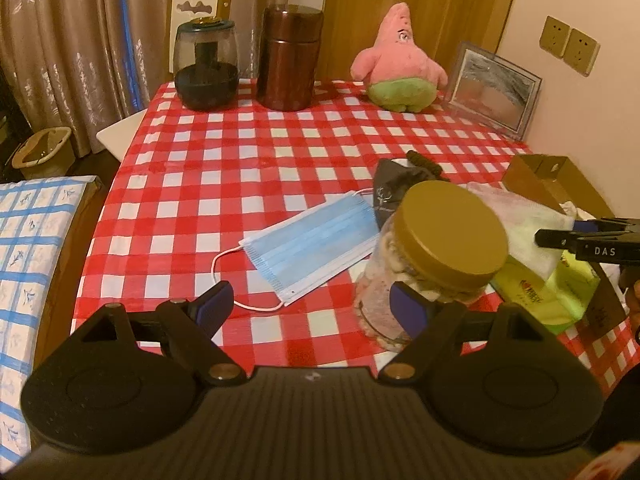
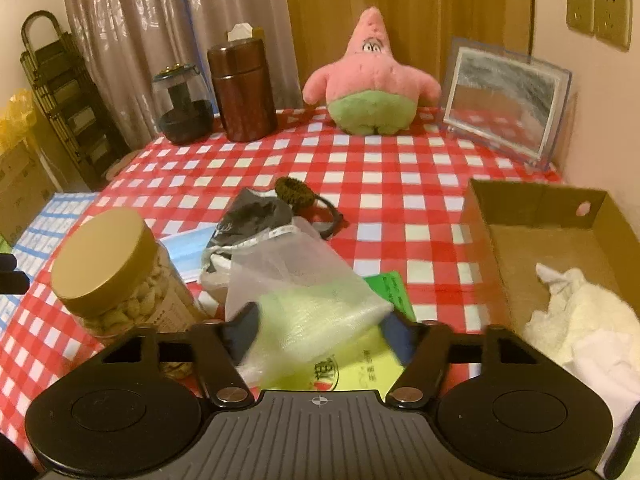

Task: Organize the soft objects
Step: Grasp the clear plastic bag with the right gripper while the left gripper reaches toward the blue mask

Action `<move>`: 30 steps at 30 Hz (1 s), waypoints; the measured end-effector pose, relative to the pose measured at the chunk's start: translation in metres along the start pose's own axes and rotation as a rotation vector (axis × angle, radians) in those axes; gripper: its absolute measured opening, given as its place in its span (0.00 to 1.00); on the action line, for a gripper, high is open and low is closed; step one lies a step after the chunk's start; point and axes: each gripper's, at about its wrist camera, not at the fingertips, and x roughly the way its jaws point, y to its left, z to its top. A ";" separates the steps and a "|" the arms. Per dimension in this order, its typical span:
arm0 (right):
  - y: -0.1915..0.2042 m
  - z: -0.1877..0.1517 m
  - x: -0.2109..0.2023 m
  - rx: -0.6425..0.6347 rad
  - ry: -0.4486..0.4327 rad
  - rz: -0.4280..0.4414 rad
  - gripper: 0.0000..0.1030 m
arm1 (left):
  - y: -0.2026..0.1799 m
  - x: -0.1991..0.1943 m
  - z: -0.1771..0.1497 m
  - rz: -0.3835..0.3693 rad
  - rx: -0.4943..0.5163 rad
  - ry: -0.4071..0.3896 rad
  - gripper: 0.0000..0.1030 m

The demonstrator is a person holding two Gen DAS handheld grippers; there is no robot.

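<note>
My right gripper [image 2: 320,334] hangs low over a white mesh bag [image 2: 304,280] that lies on a yellow-green packet [image 2: 360,364]. Its fingers stand partly apart on either side of the bag's near end, and I see no clear squeeze. A blue face mask [image 1: 316,248] lies flat just beyond my left gripper [image 1: 312,306], which is wide open and holds nothing. A black pouch [image 2: 252,220] and a dark hair tie [image 2: 296,192] lie past the bag. The cardboard box [image 2: 540,248] on the right holds a white cloth [image 2: 580,312].
A gold-lidded jar of nuts [image 1: 452,232] stands beside my left gripper's right finger. At the back of the checked table [image 1: 240,152] stand a pink plush [image 1: 400,64], a brown canister [image 1: 288,56], a dark glass jar [image 1: 206,64] and a framed picture [image 1: 492,88].
</note>
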 end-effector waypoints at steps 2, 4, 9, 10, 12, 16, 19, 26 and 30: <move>0.003 0.000 0.001 -0.021 -0.013 -0.011 0.35 | 0.001 0.003 0.001 0.000 0.001 0.005 0.81; 0.006 0.000 0.001 -0.040 -0.014 -0.006 0.25 | 0.002 0.004 0.001 0.001 0.003 0.007 0.81; 0.012 0.003 -0.007 -0.077 -0.036 -0.008 0.06 | 0.005 0.007 0.004 -0.013 0.007 0.009 0.81; 0.012 0.005 -0.010 -0.077 -0.047 -0.004 0.06 | 0.006 0.007 0.004 -0.013 0.010 0.010 0.81; 0.015 0.009 -0.015 -0.087 -0.063 -0.001 0.05 | 0.008 0.007 0.007 -0.010 0.023 0.012 0.81; 0.022 0.019 -0.027 -0.128 -0.113 -0.010 0.05 | 0.014 0.010 0.016 0.003 0.067 0.017 0.81; 0.024 0.028 -0.035 -0.143 -0.158 -0.019 0.05 | 0.022 0.014 0.023 0.011 0.103 0.021 0.81; 0.024 0.046 -0.039 -0.165 -0.222 -0.050 0.05 | 0.038 0.049 0.039 0.000 0.239 0.069 0.81; 0.020 0.053 -0.038 -0.159 -0.251 -0.065 0.05 | 0.040 0.075 0.043 -0.053 0.340 0.090 0.81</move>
